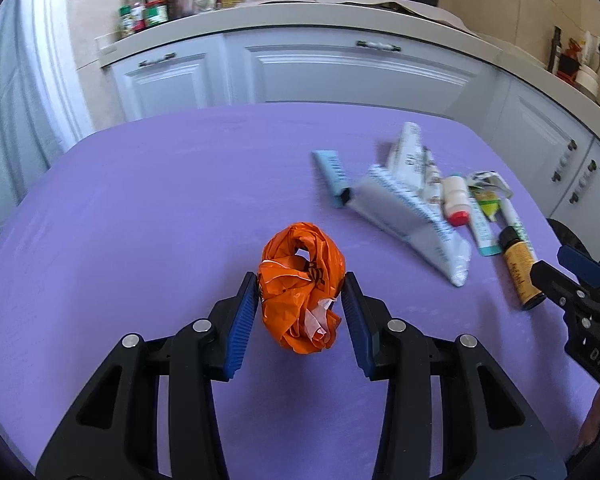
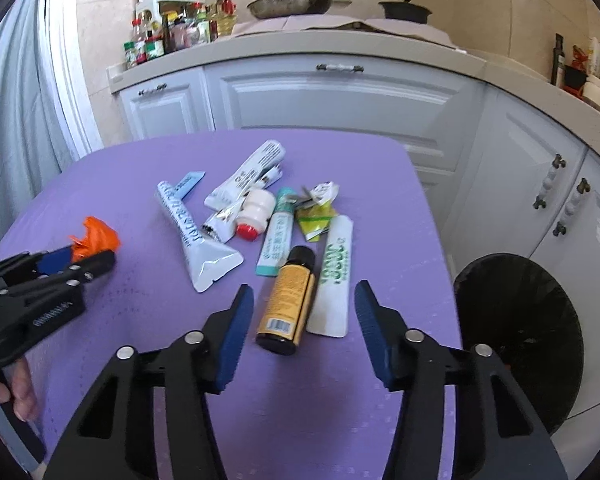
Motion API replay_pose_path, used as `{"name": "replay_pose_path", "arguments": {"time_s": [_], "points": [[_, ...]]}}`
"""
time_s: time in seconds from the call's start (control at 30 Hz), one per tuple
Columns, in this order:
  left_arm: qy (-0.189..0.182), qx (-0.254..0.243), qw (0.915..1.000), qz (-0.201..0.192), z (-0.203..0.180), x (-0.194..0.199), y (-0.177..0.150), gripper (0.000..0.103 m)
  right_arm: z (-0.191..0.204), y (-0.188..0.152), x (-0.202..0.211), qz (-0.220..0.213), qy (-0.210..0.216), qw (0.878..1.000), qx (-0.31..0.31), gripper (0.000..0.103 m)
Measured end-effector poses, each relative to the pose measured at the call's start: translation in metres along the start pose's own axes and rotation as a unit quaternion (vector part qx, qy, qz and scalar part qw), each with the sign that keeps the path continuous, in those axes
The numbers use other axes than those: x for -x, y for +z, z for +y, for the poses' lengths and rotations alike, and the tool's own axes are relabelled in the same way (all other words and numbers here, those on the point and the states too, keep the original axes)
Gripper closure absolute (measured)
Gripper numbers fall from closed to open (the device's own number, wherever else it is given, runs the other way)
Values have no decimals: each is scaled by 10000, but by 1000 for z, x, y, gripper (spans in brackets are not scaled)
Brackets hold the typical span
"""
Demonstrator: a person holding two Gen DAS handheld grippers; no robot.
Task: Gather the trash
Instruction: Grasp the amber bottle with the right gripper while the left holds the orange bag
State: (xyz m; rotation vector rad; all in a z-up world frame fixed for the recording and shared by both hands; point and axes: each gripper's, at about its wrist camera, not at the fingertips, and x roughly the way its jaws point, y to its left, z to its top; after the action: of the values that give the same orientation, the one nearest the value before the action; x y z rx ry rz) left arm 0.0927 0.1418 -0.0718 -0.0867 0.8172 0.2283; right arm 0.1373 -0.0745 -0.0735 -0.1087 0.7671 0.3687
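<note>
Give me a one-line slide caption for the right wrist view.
Open right gripper hovers over a bottle and tubes; bin beside the table.

Right gripper (image 2: 304,320) jaws apart, amber bottle (image 2: 287,300) between

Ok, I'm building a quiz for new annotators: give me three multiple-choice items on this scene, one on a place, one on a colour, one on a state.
1. Where is the bin?
A) on the table B) on the floor off the table's right edge C) on the counter
2. What colour is the crumpled bag?
A) orange B) green C) white
3. The right gripper is:
A) shut on the bottle B) open, around the bottle C) shut, empty

Answers:
B, the black bin stands below the purple table.
A, the bag between the left gripper pads is orange.
B, the right gripper gapes around the amber bottle.
</note>
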Motion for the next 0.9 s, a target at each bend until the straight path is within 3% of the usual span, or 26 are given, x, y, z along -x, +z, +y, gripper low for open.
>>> {"name": "replay_pose_path", "arguments": {"time_s": [0.23, 0.5, 0.9], "points": [[139, 239, 9996, 26, 30, 4, -6, 62, 6, 0, -16, 360, 71, 9993, -27, 67], [63, 323, 9995, 4, 35, 6, -10, 62, 14, -1, -22, 549, 44, 9985, 75, 76], [55, 392, 9992, -36, 35, 10, -14, 62, 21, -1, -11, 356, 90, 9992, 149, 78]]}}
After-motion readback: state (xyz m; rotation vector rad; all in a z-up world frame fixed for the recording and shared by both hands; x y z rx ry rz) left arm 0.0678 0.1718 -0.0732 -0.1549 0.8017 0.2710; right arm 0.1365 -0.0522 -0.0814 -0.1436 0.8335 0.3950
